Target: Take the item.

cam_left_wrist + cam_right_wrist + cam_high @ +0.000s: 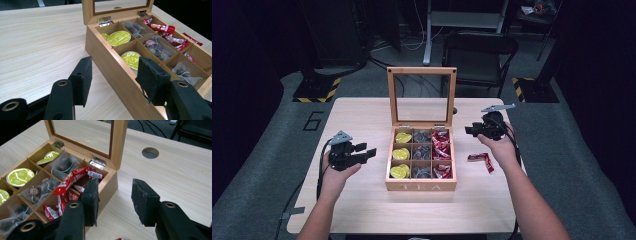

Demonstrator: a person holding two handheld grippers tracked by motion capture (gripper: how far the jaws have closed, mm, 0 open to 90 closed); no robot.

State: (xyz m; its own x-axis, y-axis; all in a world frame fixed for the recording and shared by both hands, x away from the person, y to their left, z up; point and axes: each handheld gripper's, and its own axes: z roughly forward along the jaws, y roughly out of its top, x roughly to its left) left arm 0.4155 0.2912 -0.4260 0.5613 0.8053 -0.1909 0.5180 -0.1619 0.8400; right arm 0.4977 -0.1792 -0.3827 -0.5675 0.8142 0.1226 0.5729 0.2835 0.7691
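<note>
An open wooden tea box (421,186) stands mid-table, its glass lid (391,100) upright. Yellow pods (401,154) fill its left column, clear tea bags (421,152) the middle, red packets (441,150) the right. One loose red packet (481,160) lies on the table right of the box. My left gripper (362,152) hovers left of the box, open, nothing between its jaws (115,67), with the box wall (112,65) just ahead. My right gripper (473,130) is raised off the box's far right corner, open and empty (115,190), beside the red packets (72,182).
The light wooden table (362,210) has a round cable hole (150,152) behind the box's right side. A black chair (479,47) and stand legs sit on the floor beyond the far edge. Bare tabletop lies on both sides of the box.
</note>
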